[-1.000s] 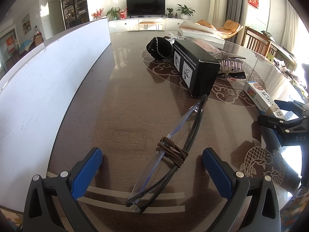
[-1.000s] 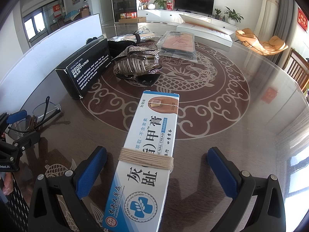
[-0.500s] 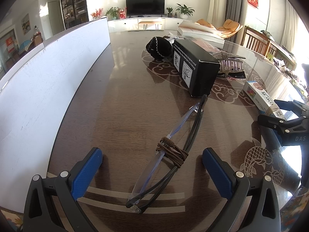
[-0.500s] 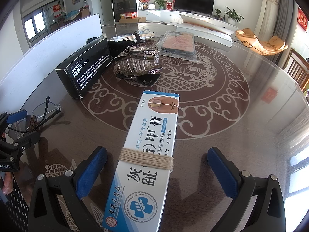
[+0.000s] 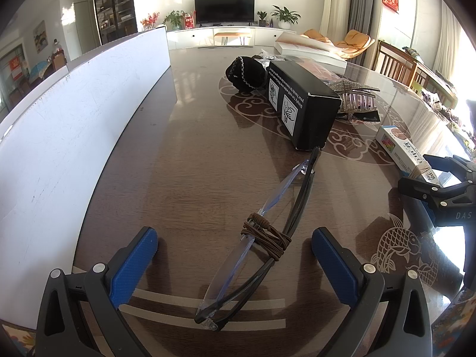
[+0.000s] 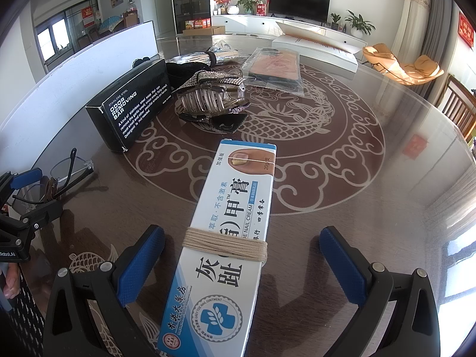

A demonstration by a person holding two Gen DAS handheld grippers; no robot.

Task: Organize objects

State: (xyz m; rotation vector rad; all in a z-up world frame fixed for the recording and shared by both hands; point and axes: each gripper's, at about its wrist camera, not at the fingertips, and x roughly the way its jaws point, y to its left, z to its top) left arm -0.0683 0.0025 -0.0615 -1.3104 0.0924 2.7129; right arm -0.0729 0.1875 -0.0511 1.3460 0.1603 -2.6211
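Folded glasses [image 5: 269,220] bound with brown cord lie on the dark table between the fingers of my left gripper [image 5: 235,251], which is open and not touching them. A white and blue nail cream box [image 6: 226,229] wrapped with tan string lies lengthwise between the fingers of my right gripper [image 6: 242,254], also open with gaps on both sides. The same box [image 5: 406,153] shows in the left wrist view at the far right, beside the other gripper. The glasses [image 6: 64,172] appear at the left in the right wrist view.
A black odor-removing-bar box [image 5: 300,102] [image 6: 131,104], a rhinestone hair claw [image 6: 211,95], a black fabric item [image 5: 245,73] and a bagged flat packet [image 6: 273,68] lie further back. A white board [image 5: 74,113] walls the table's left side. A person's hand [image 6: 10,279] is at the left edge.
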